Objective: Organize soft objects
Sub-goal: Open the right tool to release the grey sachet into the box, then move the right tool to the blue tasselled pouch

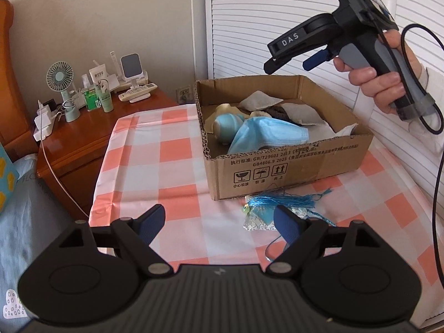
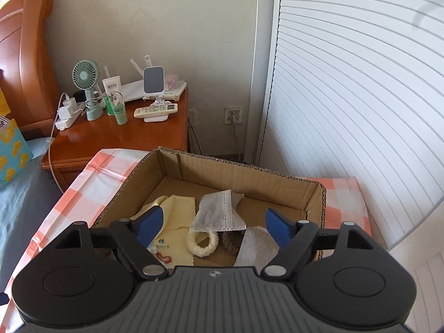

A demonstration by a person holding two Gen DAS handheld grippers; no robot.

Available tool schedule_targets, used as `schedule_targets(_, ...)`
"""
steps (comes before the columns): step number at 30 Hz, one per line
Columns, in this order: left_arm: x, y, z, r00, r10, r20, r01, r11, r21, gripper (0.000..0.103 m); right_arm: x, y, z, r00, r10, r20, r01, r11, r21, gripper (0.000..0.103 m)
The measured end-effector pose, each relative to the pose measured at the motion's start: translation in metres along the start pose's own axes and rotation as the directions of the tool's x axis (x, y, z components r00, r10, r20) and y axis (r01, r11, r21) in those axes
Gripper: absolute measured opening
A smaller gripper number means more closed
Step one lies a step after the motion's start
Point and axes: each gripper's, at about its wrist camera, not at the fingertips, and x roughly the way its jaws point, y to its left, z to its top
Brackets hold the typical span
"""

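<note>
Left wrist: checkered tablecloth [image 1: 166,166], nightstand [image 1: 80,141].

Daylight is falling softly across a plain beige wall [image 2: 155,22] and white louvered doors [image 2: 347,111] standing at the right. A glossy wooden nightstand [image 2: 119,136] is sitting in the corner beside a wooden headboard [image 2: 25,55], carrying a small green fan [image 2: 84,76], bottles, a remote control and chargers. A wall socket [image 2: 233,115] is showing low down, and a pink-and-white checked cloth [image 1: 155,152] is covering the table.

Open cardboard box [image 1: 291,163] holding blue face mask [image 1: 266,134], blue tassel [image 1: 288,201] lying just outside
</note>
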Motion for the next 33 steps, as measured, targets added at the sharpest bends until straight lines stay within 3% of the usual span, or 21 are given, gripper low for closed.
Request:
schedule_targets(12,-0.027,-0.012,-0.01,1.0,-0.012,0.018,0.012,1.0,0.011,0.086,-0.071,0.002,-0.046,0.995,0.062,0.08,-0.068,0.995,0.074,0.088)
schedule_targets(14,-0.032,-0.013,-0.013,1.0,-0.012,0.023,0.012,1.0,0.013,0.086,-0.084,0.002,-0.061,0.992,0.077,0.096,-0.085,0.993,0.086,0.096)
schedule_targets(21,-0.036,-0.017,-0.023,1.0,-0.005,0.002,0.005,1.0,0.022,0.092,-0.109,0.016,-0.115,0.993,0.01,0.115,-0.016,0.999,0.052,0.102)
schedule_targets(33,-0.025,-0.024,-0.04,0.999,0.001,-0.049,0.0,1.0,0.016,0.092,-0.082,0.01,-0.205,0.995,-0.093,-0.034,0.097,0.988,0.119,0.102)
